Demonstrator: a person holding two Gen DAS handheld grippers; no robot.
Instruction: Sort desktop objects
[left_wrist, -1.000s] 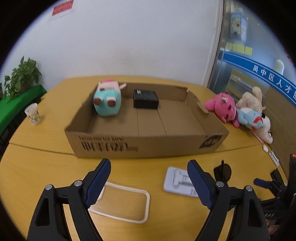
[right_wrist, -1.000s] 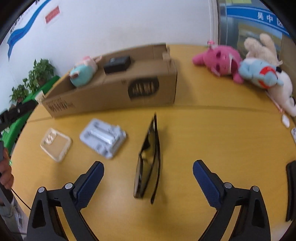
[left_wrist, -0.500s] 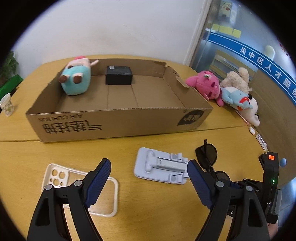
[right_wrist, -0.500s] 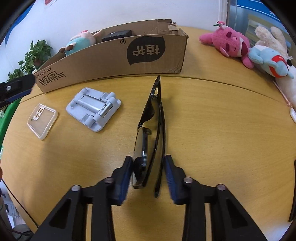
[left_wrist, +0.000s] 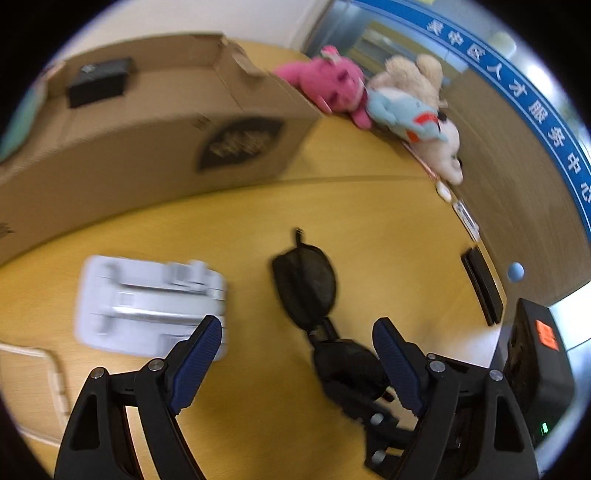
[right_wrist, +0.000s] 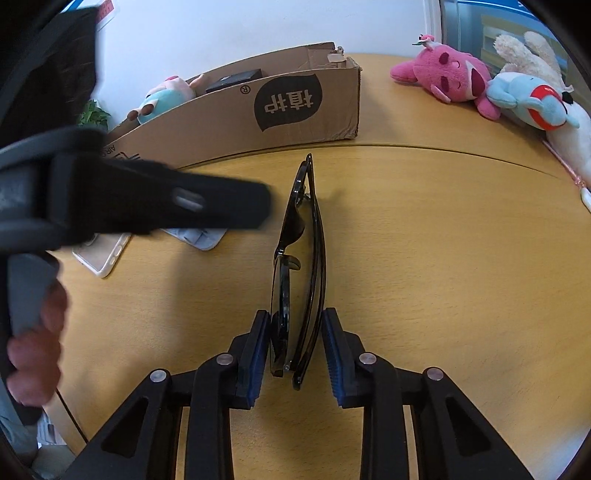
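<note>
Right gripper (right_wrist: 294, 356) closing on folded black sunglasses (right_wrist: 299, 258), frame standing on edge between blue pads (right_wrist: 255, 363); left pad touching lens side, right pad just beside the temple arms, small gap visible, so grip not firm yet. Left gripper (left_wrist: 297, 363) wide open, nothing between jaws, hovering over bare tabletop with the sunglasses' near lens (left_wrist: 304, 286) just ahead and a white folding phone stand (left_wrist: 147, 302) to its left. Clear phone case (right_wrist: 103, 254) near the stand, partly hidden behind the left tool in the right wrist view. Risks, judged: thin glossy frame pinched at one end only, likely to pivot or slip out on lift; uneven pad contact could twist the temples open or tip the glasses flat; both tools crowded around the same spot, collision possible; left wrist view motion-blurred, positions there rough. Destination presumably the open cardboard box (right_wrist: 295, 107) beyond, already holding a teal-pink plush cube (right_wrist: 166, 98) and a small black box (right_wrist: 234, 79). Round yellow wood-grain table (right_wrist: 443, 240), seam running across. Pink plush (right_wrist: 447, 79), blue plush (right_wrist: 532, 101) and cream plush (left_wrist: 413, 74) at table's far right edge. White wall, potted plant (right_wrist: 94, 114) at left, glass partition with blue Chinese-lettered band (left_wrist: 517, 92) at right.
</note>
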